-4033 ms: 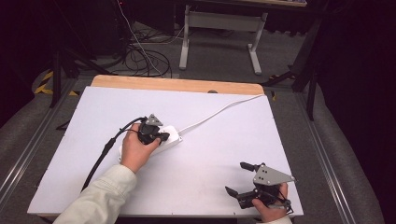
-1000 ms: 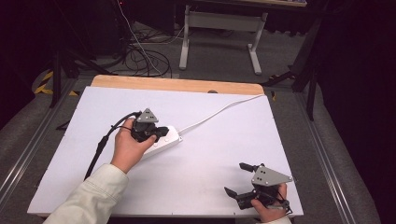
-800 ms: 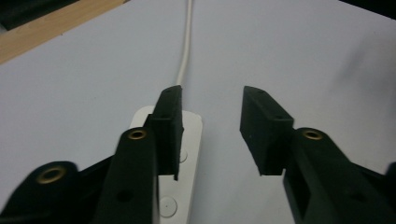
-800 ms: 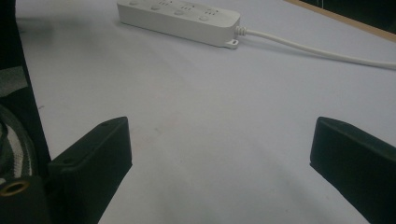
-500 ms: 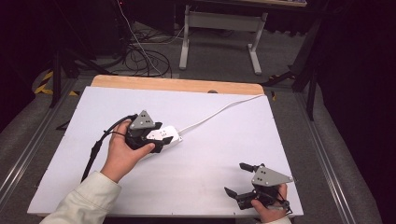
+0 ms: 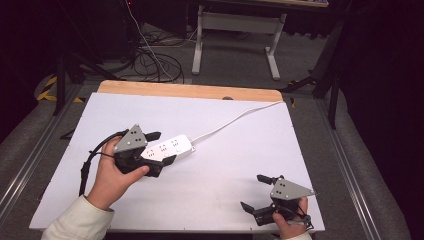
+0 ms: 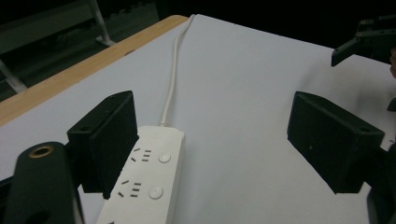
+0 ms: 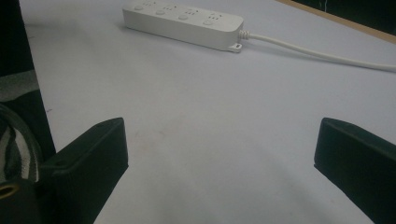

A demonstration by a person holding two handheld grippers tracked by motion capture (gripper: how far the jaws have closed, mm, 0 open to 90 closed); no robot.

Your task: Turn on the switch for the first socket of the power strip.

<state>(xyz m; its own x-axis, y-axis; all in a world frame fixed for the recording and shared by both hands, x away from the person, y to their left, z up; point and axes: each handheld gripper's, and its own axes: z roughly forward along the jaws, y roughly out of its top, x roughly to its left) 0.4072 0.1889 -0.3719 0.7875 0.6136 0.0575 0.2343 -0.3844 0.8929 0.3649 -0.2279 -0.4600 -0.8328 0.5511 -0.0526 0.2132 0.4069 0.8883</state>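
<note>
White table [image 6: 225, 165]: left tongs [image 6: 161, 148] gape, straddling power strip [image 6: 167, 148]

Dim, soft focus (dark surroundings)

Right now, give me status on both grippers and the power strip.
Left gripper open, astride the power strip. Right gripper open, holding nothing, near table edge. Strip's cord trails to far right corner.

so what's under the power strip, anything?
Just the white table top. The power strip lies flat on it, sockets up, its white cord running to the far edge. Its near end is hidden below the open left gripper.
</note>
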